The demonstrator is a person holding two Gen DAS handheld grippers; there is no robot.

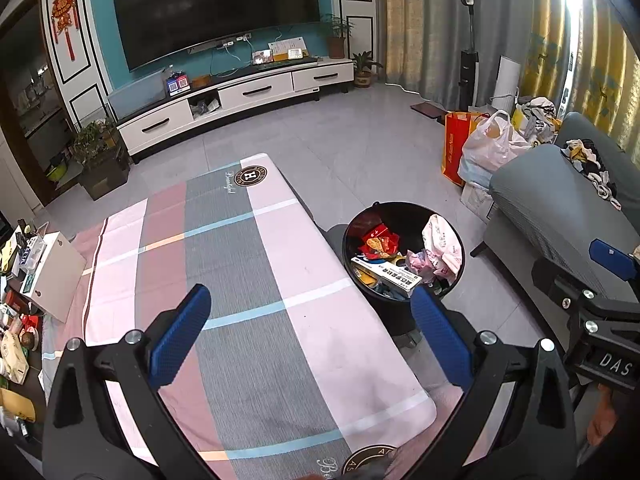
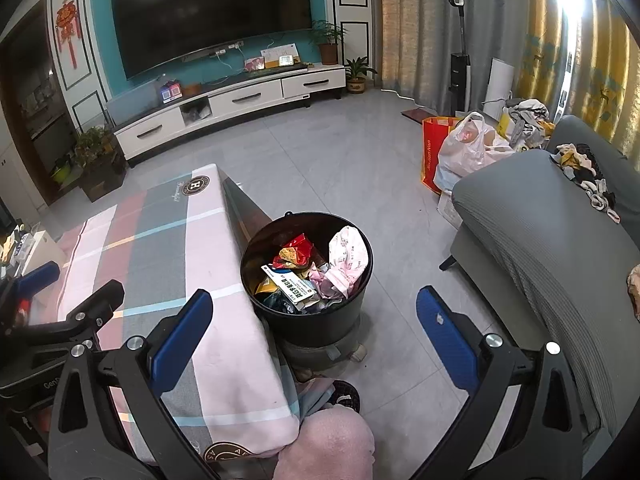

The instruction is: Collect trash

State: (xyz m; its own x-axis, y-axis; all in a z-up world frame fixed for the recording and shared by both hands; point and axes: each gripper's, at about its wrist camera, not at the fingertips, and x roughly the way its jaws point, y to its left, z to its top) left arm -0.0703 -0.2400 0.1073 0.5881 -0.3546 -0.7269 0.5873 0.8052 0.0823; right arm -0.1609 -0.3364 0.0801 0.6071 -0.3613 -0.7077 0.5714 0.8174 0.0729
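Note:
A black round bin (image 1: 400, 312) (image 2: 316, 324) stands on the floor by the table's right edge. It holds red wrappers (image 2: 294, 254), a white printed box (image 2: 288, 284) and a crumpled pink-white bag (image 2: 348, 256). My left gripper (image 1: 312, 332) is open above the cloth-covered table (image 1: 240, 280), nothing between its blue fingers. My right gripper (image 2: 316, 336) is open too, empty, hovering over the bin's near side and the table corner (image 2: 224, 360). The right gripper's body also shows at the right edge of the left wrist view.
A grey sofa (image 2: 540, 232) with loose clothes stands right of the bin. Bags (image 2: 460, 152) sit on the floor beyond it. Boxes and small items (image 1: 24, 280) crowd the table's left end. A TV cabinet (image 1: 240, 96) lines the far wall. A person's knee in pink (image 2: 324, 440) is below.

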